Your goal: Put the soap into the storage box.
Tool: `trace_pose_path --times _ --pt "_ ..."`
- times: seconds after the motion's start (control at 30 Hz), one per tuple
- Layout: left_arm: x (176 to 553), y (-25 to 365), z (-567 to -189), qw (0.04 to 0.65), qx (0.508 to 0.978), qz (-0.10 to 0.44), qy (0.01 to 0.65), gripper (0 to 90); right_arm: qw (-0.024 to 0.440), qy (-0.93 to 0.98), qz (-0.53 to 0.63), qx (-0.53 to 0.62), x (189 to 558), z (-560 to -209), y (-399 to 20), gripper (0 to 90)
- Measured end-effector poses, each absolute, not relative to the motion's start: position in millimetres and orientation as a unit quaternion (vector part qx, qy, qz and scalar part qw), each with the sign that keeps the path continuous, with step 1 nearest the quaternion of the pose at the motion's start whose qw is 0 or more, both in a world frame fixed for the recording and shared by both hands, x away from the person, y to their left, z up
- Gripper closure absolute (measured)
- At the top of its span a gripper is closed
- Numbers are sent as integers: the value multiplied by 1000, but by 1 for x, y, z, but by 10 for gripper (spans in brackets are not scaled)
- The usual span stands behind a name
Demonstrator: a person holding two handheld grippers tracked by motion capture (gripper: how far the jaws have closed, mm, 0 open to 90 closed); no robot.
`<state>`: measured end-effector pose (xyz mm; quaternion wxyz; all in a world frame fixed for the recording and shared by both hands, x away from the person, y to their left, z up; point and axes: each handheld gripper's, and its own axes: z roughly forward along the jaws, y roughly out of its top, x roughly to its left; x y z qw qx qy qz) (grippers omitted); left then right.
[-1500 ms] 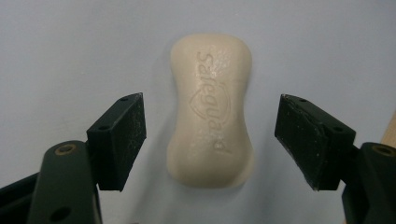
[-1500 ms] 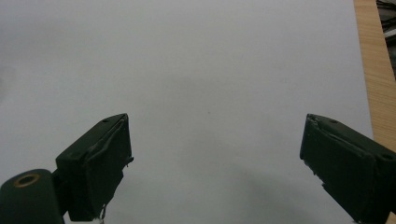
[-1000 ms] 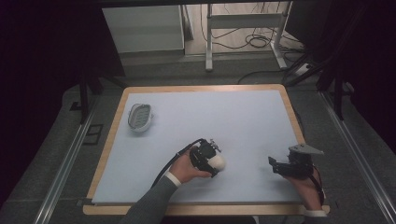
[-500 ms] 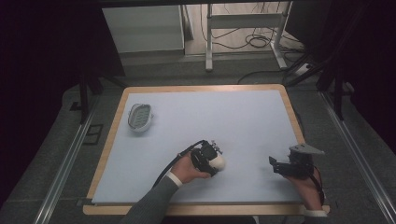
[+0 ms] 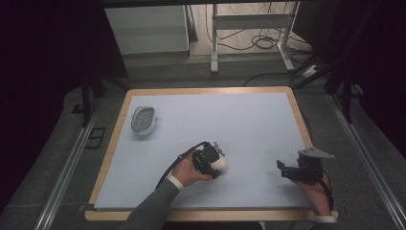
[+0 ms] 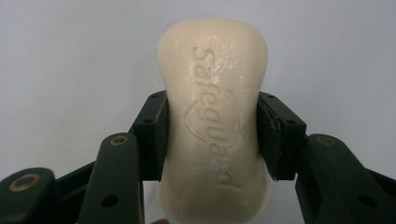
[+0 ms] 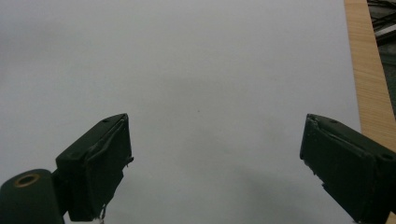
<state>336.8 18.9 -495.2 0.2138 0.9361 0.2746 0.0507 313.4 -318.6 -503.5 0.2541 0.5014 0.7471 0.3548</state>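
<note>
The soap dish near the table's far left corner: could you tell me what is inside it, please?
The soap dish shows a ribbed or slotted floor with nothing resting on it. The soap bar is elsewhere, clamped in the left tongs. What lies beneath the dish is covered.

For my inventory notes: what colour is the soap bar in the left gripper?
Pale cream, seen best in the left gripper view: embossed oval soap bar.

My table [image 5: 249, 120], pale sheet inside a wooden rim.
A soap dish [image 5: 143, 120] sits directly on it near my far left corner, well apart from the bare middle.
</note>
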Motion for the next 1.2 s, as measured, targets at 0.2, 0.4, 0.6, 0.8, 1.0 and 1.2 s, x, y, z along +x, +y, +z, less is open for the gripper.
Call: trace_pose_path --times 0.2,0.4,0.6,0.8,1.0,1.2 --pt "337 25 -488 217 935 54 276 496 254 747 355 501 313 -503 -318 87" --pt "340 33 -482 229 927 66 289 495 255 747 354 501 313 -504 -319 87" --pt "340 35 -481 233 926 68 290 496 255 747 354 502 313 -504 -319 87" --pt "342 41 -479 230 925 67 296 495 256 746 354 502 313 -503 -320 87" --pt "344 49 -475 234 921 70 302 495 256 747 353 502 313 -503 -319 87" --pt "348 57 -468 236 918 82 310 496 256 747 353 502 314 -504 -319 86"
